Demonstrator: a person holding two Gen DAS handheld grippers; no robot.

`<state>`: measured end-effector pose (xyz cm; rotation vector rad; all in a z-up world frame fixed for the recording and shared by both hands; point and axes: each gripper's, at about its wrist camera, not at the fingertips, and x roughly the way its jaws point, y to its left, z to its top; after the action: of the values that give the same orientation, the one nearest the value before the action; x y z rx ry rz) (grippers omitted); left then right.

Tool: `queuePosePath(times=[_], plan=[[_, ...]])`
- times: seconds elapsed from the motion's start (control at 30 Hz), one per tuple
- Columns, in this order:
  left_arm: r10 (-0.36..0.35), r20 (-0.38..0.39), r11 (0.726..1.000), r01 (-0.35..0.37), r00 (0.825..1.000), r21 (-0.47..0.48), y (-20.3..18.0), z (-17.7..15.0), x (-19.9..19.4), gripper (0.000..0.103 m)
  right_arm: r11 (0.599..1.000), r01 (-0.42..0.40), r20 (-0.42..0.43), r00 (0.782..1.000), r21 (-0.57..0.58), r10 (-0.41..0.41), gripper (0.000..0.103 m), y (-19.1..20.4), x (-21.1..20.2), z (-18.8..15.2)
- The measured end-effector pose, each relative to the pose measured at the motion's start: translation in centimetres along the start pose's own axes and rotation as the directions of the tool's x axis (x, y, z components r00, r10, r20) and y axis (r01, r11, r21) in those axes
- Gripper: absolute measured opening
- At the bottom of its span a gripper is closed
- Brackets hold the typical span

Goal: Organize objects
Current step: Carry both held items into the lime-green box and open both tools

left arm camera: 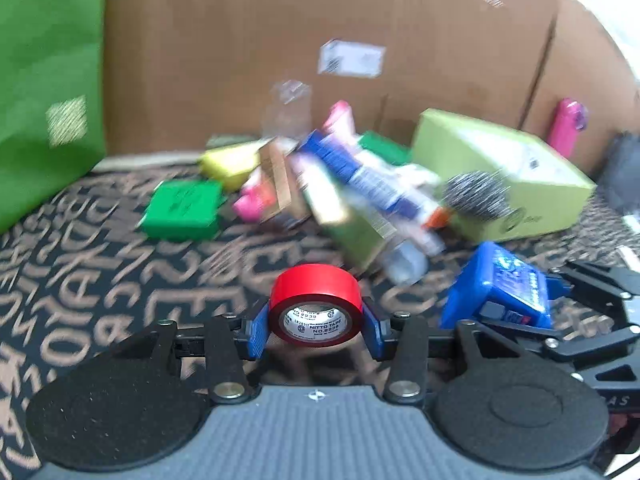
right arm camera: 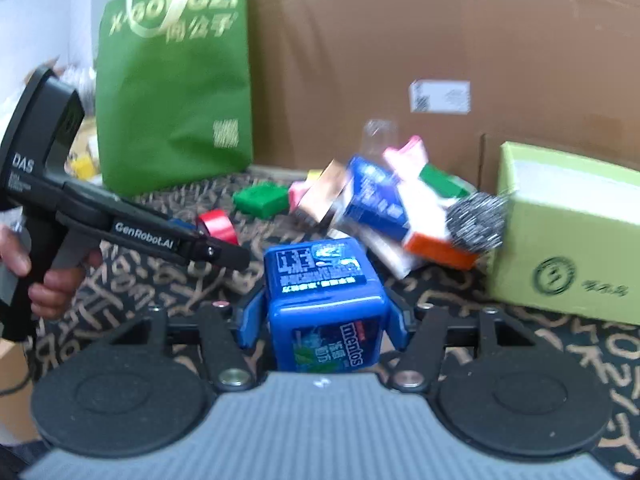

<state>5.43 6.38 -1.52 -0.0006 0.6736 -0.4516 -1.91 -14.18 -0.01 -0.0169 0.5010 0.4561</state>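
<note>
Nearest the left wrist camera, a roll of red tape (left arm camera: 316,303) stands on edge between the blue fingers (left arm camera: 256,330) of the left gripper (left arm camera: 317,330), which pinch it from both sides; its white core label faces the lens. Just right of it, the right gripper (left arm camera: 520,312) reaches in from the right edge, clamped on a blue Mentos box (left arm camera: 494,284).

In the right wrist view that same blue Mentos box (right arm camera: 326,304) sits tight between the right gripper's (right arm camera: 326,320) blue fingers (right arm camera: 250,326), pads against its two sides, the label side facing the camera. To the left, a person's hand (right arm camera: 44,276) grips the black handle of the left gripper (right arm camera: 218,236), with the red tape (right arm camera: 218,224) at its tip.

Beneath both lies a dark cloth with tan lettering (left arm camera: 120,280) covering the bench. Farther off sits a blurred heap: a blue carton (right arm camera: 374,196), a flat green box (right arm camera: 260,198), a pink item (left arm camera: 248,204), a steel wool scourer (right arm camera: 476,222) and a light green cardboard box (right arm camera: 568,232) at the right. A green shopping bag (right arm camera: 172,92) stands at the far left against a large brown cardboard wall (right arm camera: 400,40).
</note>
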Motion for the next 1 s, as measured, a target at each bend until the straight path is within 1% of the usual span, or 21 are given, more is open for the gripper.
queuePosePath(times=[0.1, 0.2, 0.27, 0.37, 0.47, 0.53, 0.63, 0.7, 0.77, 0.8, 0.83, 0.93, 1.0], plan=[[-0.074, 0.054, 0.997, 0.072, 0.996, 0.036, -1.9, 2.0, -0.5, 0.049, 0.999, 0.047, 0.069, 0.996, 0.026, -0.049, 0.060, -1.5, -2.1, 1.2], [-0.139, 0.093, 0.988, 0.132, 0.986, 0.079, -4.2, 4.2, -0.4, 0.049, 0.991, 0.121, 0.145, 0.981, 0.058, -0.128, 0.060, -3.4, -4.5, 2.4], [-0.179, 0.107, 0.980, 0.167, 0.978, 0.106, -5.8, 5.6, 0.2, 0.049, 0.981, 0.183, 0.179, 0.965, 0.071, -0.193, 0.060, -4.7, -5.9, 2.8], [-0.230, 0.106, 0.968, 0.216, 0.967, 0.129, -7.9, 7.7, 1.5, 0.049, 0.958, 0.271, 0.191, 0.940, 0.090, -0.283, 0.060, -6.7, -7.0, 3.4], [-0.280, 0.108, 0.953, 0.263, 0.954, 0.151, -10.4, 10.5, 3.1, 0.049, 0.934, 0.344, 0.222, 0.908, 0.094, -0.357, 0.060, -8.8, -7.7, 4.7], [-0.293, 0.118, 0.948, 0.272, 0.949, 0.166, -12.0, 12.2, 4.1, 0.049, 0.915, 0.393, 0.238, 0.884, 0.091, -0.403, 0.060, -10.5, -7.6, 5.6], [-0.272, 0.137, 0.950, 0.242, 0.953, 0.197, -14.4, 14.0, 6.3, 0.049, 0.882, 0.464, 0.247, 0.847, 0.085, -0.470, 0.060, -13.3, -7.0, 6.6], [-0.259, 0.132, 0.951, 0.228, 0.957, 0.211, -15.7, 14.6, 8.2, 0.049, 0.863, 0.496, 0.230, 0.833, 0.094, -0.504, 0.060, -15.4, -6.2, 7.0], [-0.234, 0.096, 0.954, 0.210, 0.967, 0.215, -16.6, 14.9, 10.6, 0.049, 0.851, 0.514, 0.185, 0.830, 0.110, -0.525, 0.060, -17.5, -4.7, 7.1], [-0.226, 0.075, 0.954, 0.205, 0.971, 0.216, -17.0, 14.9, 11.7, 0.049, 0.849, 0.516, 0.157, 0.834, 0.118, -0.529, 0.060, -18.4, -3.6, 7.1], [-0.217, 0.053, 0.954, 0.201, 0.975, 0.221, -17.3, 14.9, 12.8, 0.049, 0.851, 0.509, 0.121, 0.843, 0.131, -0.524, 0.060, -19.5, -2.8, 7.0], [-0.194, 0.014, 0.953, 0.185, 0.981, 0.241, -17.9, 14.4, 14.8, 0.049, 0.859, 0.485, 0.060, 0.864, 0.162, -0.500, 0.060, -21.5, -1.1, 6.5], [-0.191, -0.003, 0.951, 0.186, 0.982, 0.248, -18.1, 14.2, 15.6, 0.049, 0.855, 0.495, 0.033, 0.862, 0.155, -0.505, 0.060, -22.2, -0.1, 6.3]])
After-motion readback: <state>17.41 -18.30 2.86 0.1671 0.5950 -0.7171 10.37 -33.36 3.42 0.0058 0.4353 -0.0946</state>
